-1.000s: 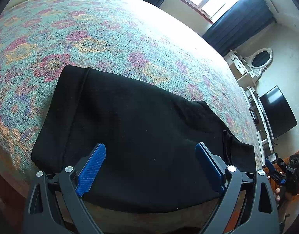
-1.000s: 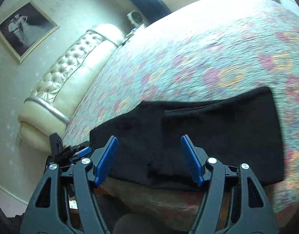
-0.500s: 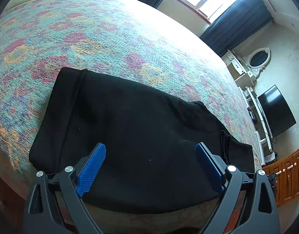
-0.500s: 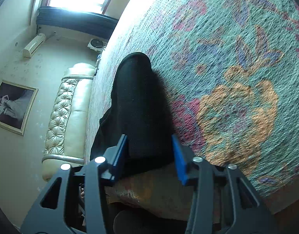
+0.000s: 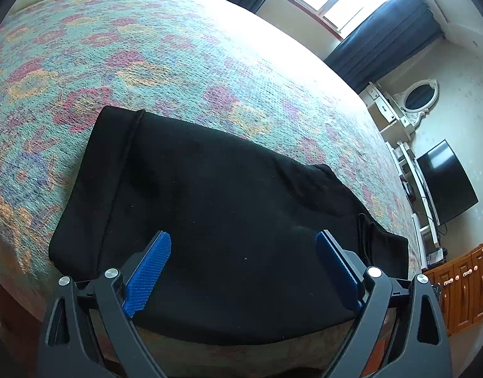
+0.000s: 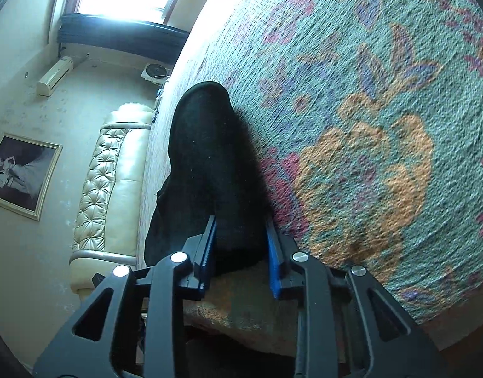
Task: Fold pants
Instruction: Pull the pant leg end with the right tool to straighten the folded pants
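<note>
- The black pants (image 5: pixel 216 226) lie flat on the flowered bedspread (image 5: pixel 178 63), close to the near edge of the bed, already doubled over into a broad dark slab with one stitched band along the left end.
- The left gripper (image 5: pixel 243 271) hangs over the near edge of the cloth with its blue pads (image 5: pixel 148 271) spread wide and nothing between them.
- The right gripper (image 6: pixel 241 249) has come in at one end of the pants (image 6: pixel 209 170), its jaws drawn close on either side of the folded edge. From here I would say it is pinching the fabric, though the dark cloth hides whether the pads truly bite.
- The material looks soft, thick and limp, something like fleece or knit. I would expect it to sag and drape the moment it is lifted, not hold a line.
- It should be light, not fragile, and rough enough not to slip from ribbed pads.
- The sensible hold is at the corners of one end, through all layers at once, so the stack does not slide apart.
- A grip on only the top layer would likely peel the fold open.
- The woven bedspread may drag on the cloth, so lifting beats sliding.
</note>
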`<state>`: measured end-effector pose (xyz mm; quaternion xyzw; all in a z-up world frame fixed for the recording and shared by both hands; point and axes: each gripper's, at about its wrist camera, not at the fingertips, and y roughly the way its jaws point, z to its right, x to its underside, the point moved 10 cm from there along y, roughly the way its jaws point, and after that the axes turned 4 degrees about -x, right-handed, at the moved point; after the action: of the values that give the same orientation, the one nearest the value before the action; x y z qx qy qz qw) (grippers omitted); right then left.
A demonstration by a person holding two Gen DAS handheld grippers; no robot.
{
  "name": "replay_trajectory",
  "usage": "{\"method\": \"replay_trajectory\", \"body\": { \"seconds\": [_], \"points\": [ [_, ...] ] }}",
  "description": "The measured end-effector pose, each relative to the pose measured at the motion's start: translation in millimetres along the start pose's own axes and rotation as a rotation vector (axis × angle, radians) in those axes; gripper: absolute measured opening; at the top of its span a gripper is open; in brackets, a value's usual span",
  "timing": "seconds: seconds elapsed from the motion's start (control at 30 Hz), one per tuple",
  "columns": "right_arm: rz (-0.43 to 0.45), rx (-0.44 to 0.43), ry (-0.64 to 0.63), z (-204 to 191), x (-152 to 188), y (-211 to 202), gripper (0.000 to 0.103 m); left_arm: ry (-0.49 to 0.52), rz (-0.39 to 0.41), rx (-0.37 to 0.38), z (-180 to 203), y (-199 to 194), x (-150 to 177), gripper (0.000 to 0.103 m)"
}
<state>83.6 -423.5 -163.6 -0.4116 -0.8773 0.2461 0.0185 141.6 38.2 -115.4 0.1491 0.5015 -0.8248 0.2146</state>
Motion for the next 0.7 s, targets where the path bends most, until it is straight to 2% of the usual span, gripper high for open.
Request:
{"method": "replay_trajectory", "body": {
  "seconds": [0.07, 0.13, 0.23, 0.37, 0.4, 0.47, 0.5, 0.53, 0.7],
  "points": [
    [-0.009, 0.030, -0.022, -1, -5, -7, 0.038, 0.016, 0.007, -0.002, 3, -1, 0, 0.092],
    [-0.004, 0.098, -0.115, -11, -16, -10, 0.055, 0.034, 0.013, -0.001, 6, -1, 0, 0.092],
    [-0.012, 0.097, -0.160, -22, -29, -4, 0.058, 0.049, 0.013, 0.004, 9, -1, 0, 0.092],
    [-0.042, 0.062, -0.122, -16, -45, 15, 0.058, 0.046, 0.007, 0.002, 8, 0, 0, 0.092],
    [-0.049, 0.051, -0.112, -14, -47, 19, 0.057, 0.044, 0.006, 0.001, 7, 0, 0, 0.092],
    [-0.046, 0.032, -0.103, -13, -51, 23, 0.037, 0.038, 0.006, -0.001, 5, 0, 0, 0.092],
    [-0.052, 0.029, -0.095, -9, -51, 24, 0.024, 0.033, 0.004, -0.001, 4, 1, -1, 0.092],
    [-0.051, 0.032, -0.091, -6, -51, 24, 0.019, 0.028, 0.002, 0.000, 3, 1, -1, 0.092],
    [-0.055, -0.004, -0.071, 4, -52, 19, 0.018, -0.005, -0.011, 0.009, -2, 3, 0, 0.092]
  ]
}}
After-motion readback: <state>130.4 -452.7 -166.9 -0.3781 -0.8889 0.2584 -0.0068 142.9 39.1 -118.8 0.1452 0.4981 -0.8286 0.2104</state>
